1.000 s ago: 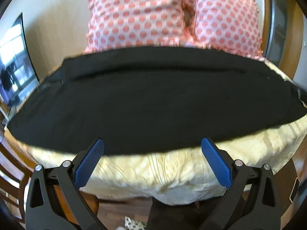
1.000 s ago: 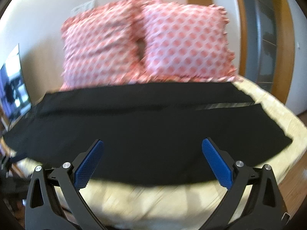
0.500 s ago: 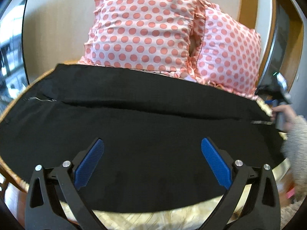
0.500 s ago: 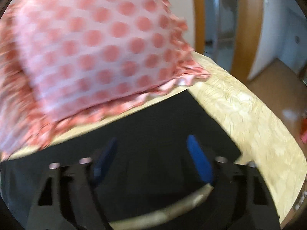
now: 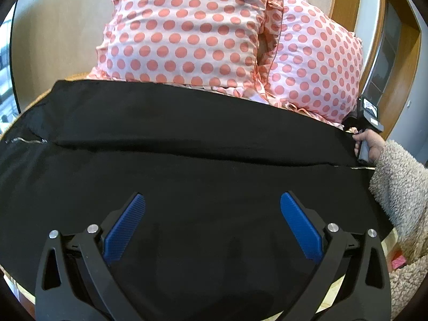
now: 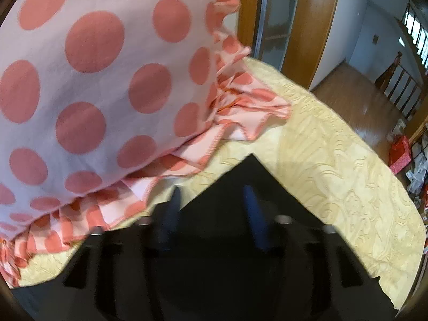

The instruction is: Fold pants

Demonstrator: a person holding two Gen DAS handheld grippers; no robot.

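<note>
The black pants (image 5: 187, 165) are lying flat across the bed (image 6: 334, 160), below the spread-open left hand-held gripper (image 5: 212, 222); the right hand-held gripper (image 6: 211, 211) (blurred, fingers apart) is hovering at their far corner beside the polka-dot pillows (image 5: 192, 32)

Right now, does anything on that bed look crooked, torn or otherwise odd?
Nothing stands out. The black pants lie flat across the yellow bedspread, and two polka-dot pillows sit behind them.
</note>
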